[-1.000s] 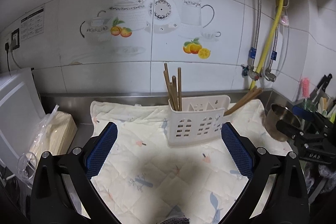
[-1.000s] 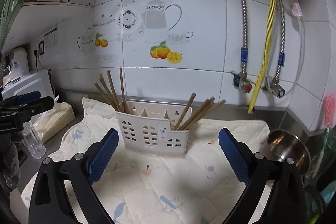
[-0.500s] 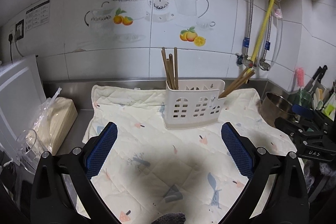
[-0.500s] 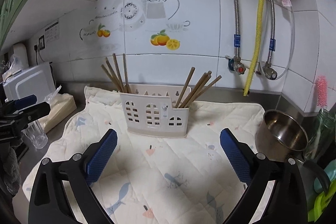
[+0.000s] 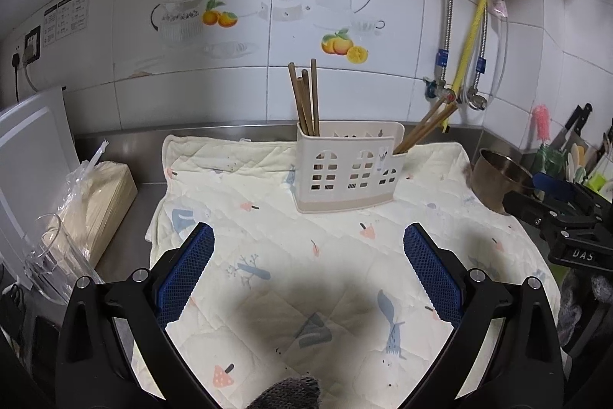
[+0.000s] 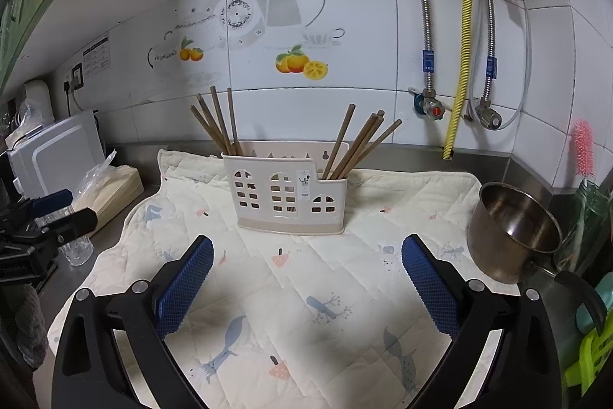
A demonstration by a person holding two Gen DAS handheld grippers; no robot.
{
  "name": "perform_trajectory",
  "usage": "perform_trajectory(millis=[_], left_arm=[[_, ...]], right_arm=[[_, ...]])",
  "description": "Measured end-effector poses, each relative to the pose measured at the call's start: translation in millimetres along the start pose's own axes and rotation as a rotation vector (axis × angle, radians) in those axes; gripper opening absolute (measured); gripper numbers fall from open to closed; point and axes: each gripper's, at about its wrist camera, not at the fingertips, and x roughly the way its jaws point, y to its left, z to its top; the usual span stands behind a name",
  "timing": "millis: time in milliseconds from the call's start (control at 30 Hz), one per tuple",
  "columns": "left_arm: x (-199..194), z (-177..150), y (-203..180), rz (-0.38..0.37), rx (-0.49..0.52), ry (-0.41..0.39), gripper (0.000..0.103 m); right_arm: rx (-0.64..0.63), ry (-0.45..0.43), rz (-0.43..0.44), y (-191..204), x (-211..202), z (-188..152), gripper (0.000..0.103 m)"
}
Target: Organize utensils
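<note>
- Blue-padded and spread wide, the left gripper (image 5: 308, 255) holds nothing and touches nothing; it hangs above the quilted cloth (image 5: 268, 217) on the steel worktop (image 5: 126, 217).
- The right gripper (image 6: 306, 267) is just as wide open and just as empty, poised over the same cloth, short of the utensil holder (image 6: 289, 196).
- The cream plastic utensil holder stands upright on the far half of the cloth, near the tiled wall.
- One bundle of wooden chopsticks (image 6: 216, 123) stands in its left-end compartment; a second bundle (image 6: 360, 144) leans rightward out of the low right-end compartment.
- The middle compartments cannot be made out through the window cut-outs.
- A grey knitted cuff (image 5: 285, 393) at the bottom edge of the left wrist view is all that shows of the person; the hands themselves are out of frame.
- Each gripper appears in the other's view only as a dark frame cut off at the edge.
- A steel saucepan (image 6: 513, 229) sits just off the cloth's right edge, its handle partly hidden.
- A drinking glass (image 5: 49, 255) stands left of the cloth, beside a bagged box (image 5: 99, 202).
</note>
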Motion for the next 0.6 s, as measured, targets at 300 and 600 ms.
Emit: perform_trajectory(millis=[300,600], left_arm=[[-1.3,-2.6,0.2,0.0,0.002,0.001,0.098],[2.4,-3.2,-2.1,0.001,0.001,0.011,0.098]], right_arm=[[-0.006,0.009,0.004,4.5,1.3,-3.2,0.095],[-0.001,0.018,0.007,3.7,2.5,-6.1,0.095]])
